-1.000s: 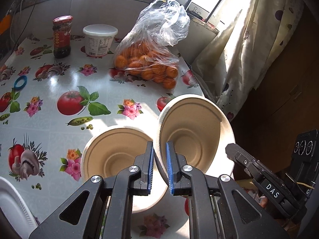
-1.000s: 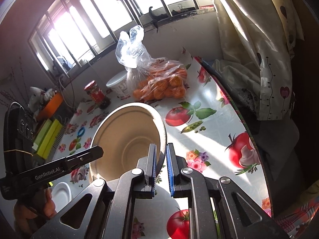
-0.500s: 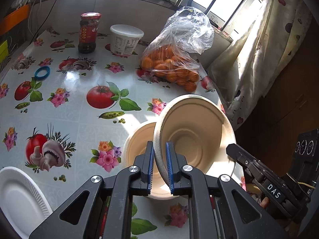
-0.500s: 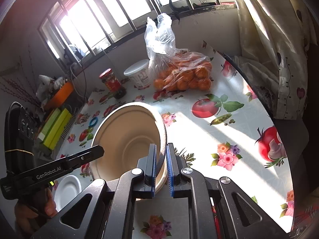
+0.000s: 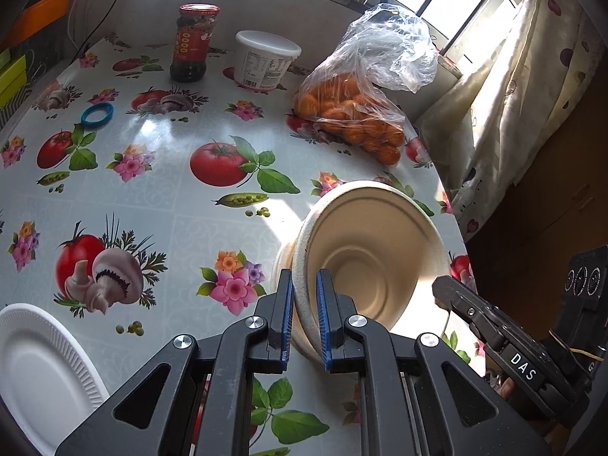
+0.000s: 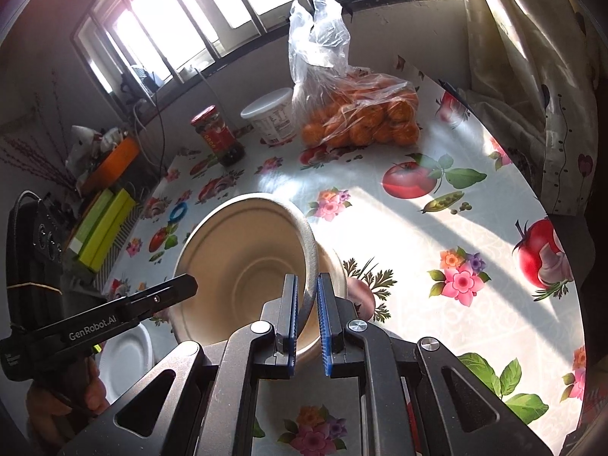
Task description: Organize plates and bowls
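A beige paper bowl (image 5: 372, 258) is held tilted above the table. My left gripper (image 5: 305, 323) is shut on its left rim, and my right gripper (image 6: 307, 323) is shut on its right rim (image 6: 309, 262). The bowl's inside shows in the right wrist view (image 6: 247, 262). A second beige bowl (image 5: 283, 262) sits on the table right behind and under it, mostly hidden; its rim shows in the right wrist view (image 6: 336, 266). A white foam plate (image 5: 41, 368) lies at the table's near left; it also shows in the right wrist view (image 6: 127, 355).
A bag of oranges (image 5: 353, 114), a white tub (image 5: 266, 60) and a red-lidded jar (image 5: 193, 43) stand at the back of the table. A blue ring (image 5: 97, 114) lies at the left. The table edge (image 5: 452, 209) and a curtain (image 5: 505, 106) are at the right.
The held bowl has moved over the second bowl, which is now mostly covered. Both grippers stay shut on its rim.
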A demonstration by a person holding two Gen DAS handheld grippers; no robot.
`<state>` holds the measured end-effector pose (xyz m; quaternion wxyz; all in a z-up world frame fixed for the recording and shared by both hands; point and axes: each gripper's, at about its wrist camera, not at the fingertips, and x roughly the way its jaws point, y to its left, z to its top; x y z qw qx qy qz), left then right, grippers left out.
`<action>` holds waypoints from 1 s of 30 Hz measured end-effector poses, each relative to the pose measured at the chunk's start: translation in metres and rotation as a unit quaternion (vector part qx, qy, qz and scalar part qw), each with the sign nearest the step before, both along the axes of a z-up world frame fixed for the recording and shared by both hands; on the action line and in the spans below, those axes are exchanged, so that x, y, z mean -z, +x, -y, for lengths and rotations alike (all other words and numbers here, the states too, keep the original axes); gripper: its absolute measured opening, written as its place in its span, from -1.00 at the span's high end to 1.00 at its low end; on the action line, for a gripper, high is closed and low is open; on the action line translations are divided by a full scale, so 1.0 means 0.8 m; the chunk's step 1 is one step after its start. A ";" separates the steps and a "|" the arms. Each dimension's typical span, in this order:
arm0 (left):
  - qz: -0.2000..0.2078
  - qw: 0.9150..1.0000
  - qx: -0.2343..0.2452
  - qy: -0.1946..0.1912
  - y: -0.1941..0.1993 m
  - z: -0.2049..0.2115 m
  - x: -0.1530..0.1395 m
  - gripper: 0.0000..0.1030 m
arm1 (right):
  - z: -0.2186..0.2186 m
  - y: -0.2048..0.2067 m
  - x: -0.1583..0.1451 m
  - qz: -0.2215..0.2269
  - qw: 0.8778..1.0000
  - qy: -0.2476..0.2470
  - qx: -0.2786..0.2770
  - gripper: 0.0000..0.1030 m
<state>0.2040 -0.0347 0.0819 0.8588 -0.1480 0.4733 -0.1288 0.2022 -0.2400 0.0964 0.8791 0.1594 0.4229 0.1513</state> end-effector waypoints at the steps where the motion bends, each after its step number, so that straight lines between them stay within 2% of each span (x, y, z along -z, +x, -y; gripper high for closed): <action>1: -0.001 1.000 0.000 0.000 0.000 -0.001 0.001 0.76 | -0.001 0.000 0.001 0.000 1.000 -0.001 0.000 0.79; 15: -0.010 1.000 -0.002 0.016 0.003 0.002 0.021 0.76 | -0.004 0.003 0.015 -0.011 1.000 -0.002 -0.004 0.79; 30: -0.006 1.000 -0.001 0.028 0.003 0.008 0.027 0.76 | -0.004 0.005 0.020 -0.016 1.000 -0.006 -0.002 0.79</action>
